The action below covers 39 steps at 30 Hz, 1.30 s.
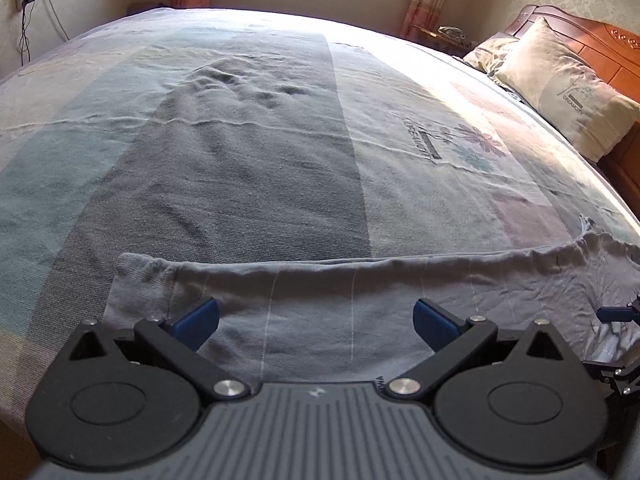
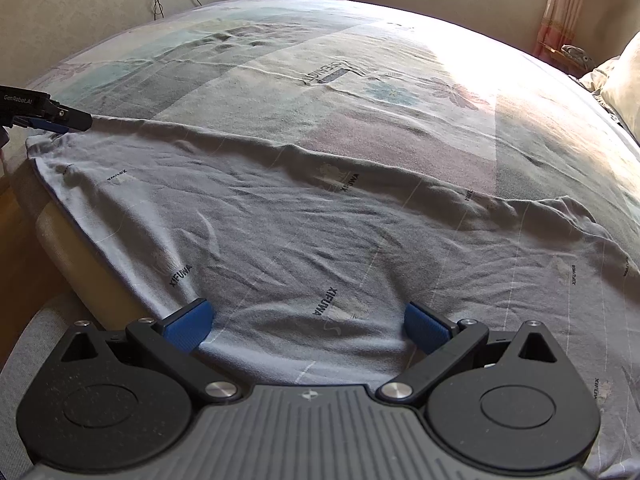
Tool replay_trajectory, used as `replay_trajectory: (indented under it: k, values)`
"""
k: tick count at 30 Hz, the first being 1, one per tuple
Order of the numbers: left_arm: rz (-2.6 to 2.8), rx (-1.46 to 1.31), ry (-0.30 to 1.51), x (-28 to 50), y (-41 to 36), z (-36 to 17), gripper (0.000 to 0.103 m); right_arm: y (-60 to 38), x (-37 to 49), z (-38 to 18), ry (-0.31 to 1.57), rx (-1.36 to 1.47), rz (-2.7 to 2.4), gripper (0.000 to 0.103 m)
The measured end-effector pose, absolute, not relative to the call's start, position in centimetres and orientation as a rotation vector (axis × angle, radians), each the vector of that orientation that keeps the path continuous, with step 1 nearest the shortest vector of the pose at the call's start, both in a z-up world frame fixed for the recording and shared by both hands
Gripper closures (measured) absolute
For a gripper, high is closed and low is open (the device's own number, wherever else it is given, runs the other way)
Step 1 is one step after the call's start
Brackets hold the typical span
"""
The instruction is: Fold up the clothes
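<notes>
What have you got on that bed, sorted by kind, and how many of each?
Grey garment: 1
Pillows: 2
Grippers, left gripper and right gripper: 2
Total: 5, all on or over the bed.

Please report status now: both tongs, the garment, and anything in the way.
Left tongs open, empty, over garment's cuffed end. Right tongs open, empty. Grey garment spread, wrinkled, near bed edge. Nothing blocking.

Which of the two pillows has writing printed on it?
The front pillow, propped against the wooden headboard: it carries a small flower print and lettering. The pillow behind it shows no print.
</notes>
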<state>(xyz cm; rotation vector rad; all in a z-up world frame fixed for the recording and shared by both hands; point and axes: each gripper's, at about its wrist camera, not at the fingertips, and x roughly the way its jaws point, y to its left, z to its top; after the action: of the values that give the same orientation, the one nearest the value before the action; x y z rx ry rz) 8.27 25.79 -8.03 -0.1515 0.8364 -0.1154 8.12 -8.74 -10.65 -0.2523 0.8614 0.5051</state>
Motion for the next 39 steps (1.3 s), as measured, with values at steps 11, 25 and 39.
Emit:
replay_trajectory:
  k: [11,25,39]
  values:
    - [-0.154,0.079,0.873,6.0,18.0,-10.5,0.001,-8.9,8.0,-10.4,0.859,-0.25,0.508,0.0]
    - [-0.091,-0.011,0.834,5.7,18.4,-10.7,0.001,-15.6,16.9,-9.2,0.797,-0.075,0.378,0.0]
    - [-0.078,-0.139,0.788,5.5,19.7,-10.7,0.001,-21.5,22.8,-8.1,0.78,-0.06,0.297,0.0]
